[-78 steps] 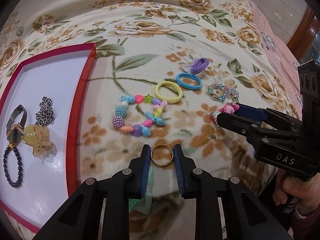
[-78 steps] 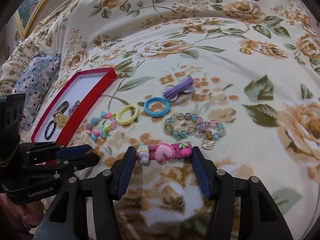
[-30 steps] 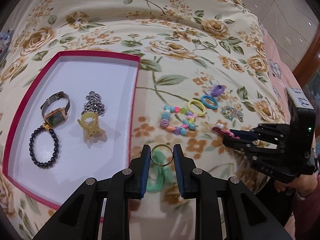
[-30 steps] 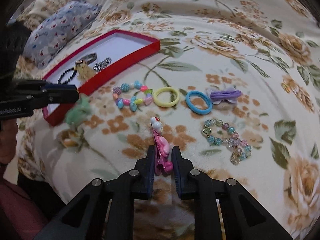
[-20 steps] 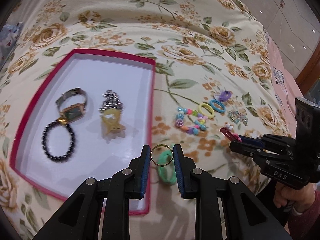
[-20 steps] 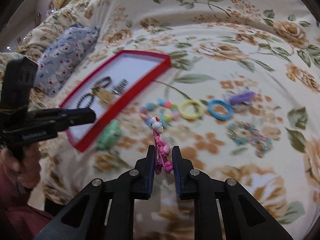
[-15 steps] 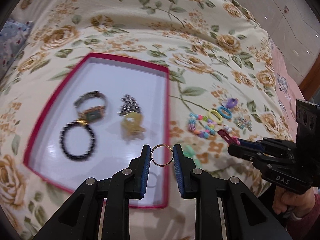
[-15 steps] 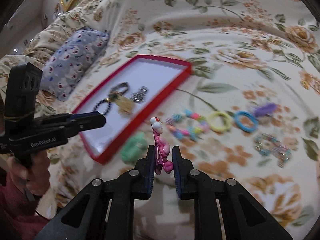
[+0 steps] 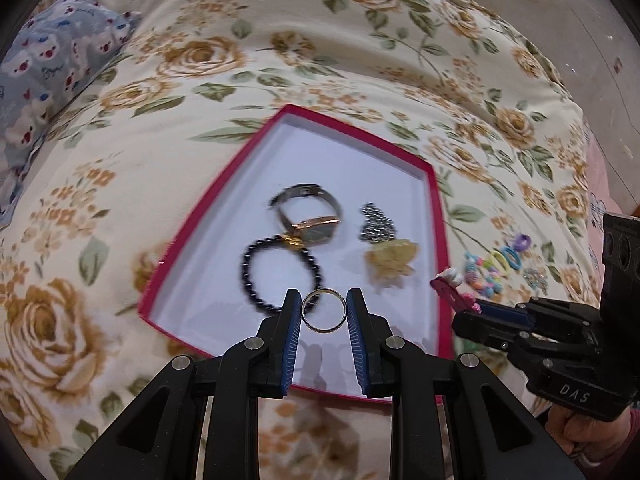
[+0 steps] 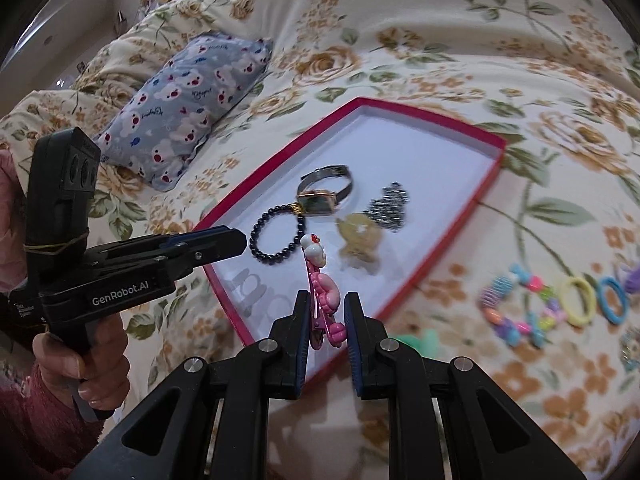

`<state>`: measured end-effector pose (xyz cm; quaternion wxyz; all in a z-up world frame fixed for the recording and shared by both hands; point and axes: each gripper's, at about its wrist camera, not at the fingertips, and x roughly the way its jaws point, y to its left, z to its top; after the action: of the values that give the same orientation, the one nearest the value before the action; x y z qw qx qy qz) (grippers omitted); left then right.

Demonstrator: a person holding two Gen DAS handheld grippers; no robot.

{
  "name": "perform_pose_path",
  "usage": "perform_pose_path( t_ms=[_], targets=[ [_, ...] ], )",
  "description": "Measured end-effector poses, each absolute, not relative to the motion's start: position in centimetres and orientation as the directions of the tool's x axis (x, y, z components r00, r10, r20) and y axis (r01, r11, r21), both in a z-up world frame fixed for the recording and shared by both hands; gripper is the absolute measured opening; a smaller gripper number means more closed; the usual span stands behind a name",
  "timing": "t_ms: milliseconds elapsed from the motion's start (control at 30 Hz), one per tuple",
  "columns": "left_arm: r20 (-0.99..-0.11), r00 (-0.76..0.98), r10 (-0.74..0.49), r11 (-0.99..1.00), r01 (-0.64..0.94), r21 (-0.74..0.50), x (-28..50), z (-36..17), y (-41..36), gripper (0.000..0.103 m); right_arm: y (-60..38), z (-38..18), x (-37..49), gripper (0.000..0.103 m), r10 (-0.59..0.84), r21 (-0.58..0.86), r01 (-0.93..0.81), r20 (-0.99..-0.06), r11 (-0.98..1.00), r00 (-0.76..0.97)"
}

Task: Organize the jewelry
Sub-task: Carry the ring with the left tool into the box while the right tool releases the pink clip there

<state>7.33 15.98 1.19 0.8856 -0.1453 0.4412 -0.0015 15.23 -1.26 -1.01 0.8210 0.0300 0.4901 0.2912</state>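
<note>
My left gripper (image 9: 324, 312) is shut on a gold ring (image 9: 323, 315) and holds it above the near part of the red-rimmed white tray (image 9: 362, 130). My right gripper (image 10: 326, 306) is shut on a pink cartoon hair clip (image 10: 322, 286), also above the tray's (image 10: 424, 114) near edge. It also shows in the left wrist view (image 9: 454, 290). The tray holds a watch (image 9: 310, 216), a black bead bracelet (image 9: 280, 276), a silver chain (image 9: 376, 224) and a yellow claw clip (image 9: 390, 262).
On the floral bedspread right of the tray lie a colourful bead bracelet (image 10: 516, 304), a yellow hair tie (image 10: 576, 302), a blue hair tie (image 10: 612, 300) and a green claw clip (image 10: 416, 338). A blue patterned pillow (image 10: 188, 92) lies at the far left.
Both grippers have closed on and lifted their items, the ring and the pink clip, then moved left from the loose jewelry to above the tray.
</note>
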Motion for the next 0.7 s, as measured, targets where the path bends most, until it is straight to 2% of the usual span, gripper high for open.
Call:
perform_pose_path(
  t_ms=[533, 700],
  targets=[
    [-0.81, 0.578, -0.095, 0.962, -0.154, -0.223, 11.7, -1.8, 17.6, 0.022, 1.1, -4.2, 17.7, 0.016, 0.402, 0.24, -0.44, -0.856, 0.866, 0.324],
    [-0.821, 0.568, -0.056, 0.972, -0.158, -0.176, 12.7, -2.5, 17.3, 0.023, 1.2, -4.2, 18.0, 0.017, 0.382, 0.215, -0.446, -0.864, 0.869, 0.328]
  ],
)
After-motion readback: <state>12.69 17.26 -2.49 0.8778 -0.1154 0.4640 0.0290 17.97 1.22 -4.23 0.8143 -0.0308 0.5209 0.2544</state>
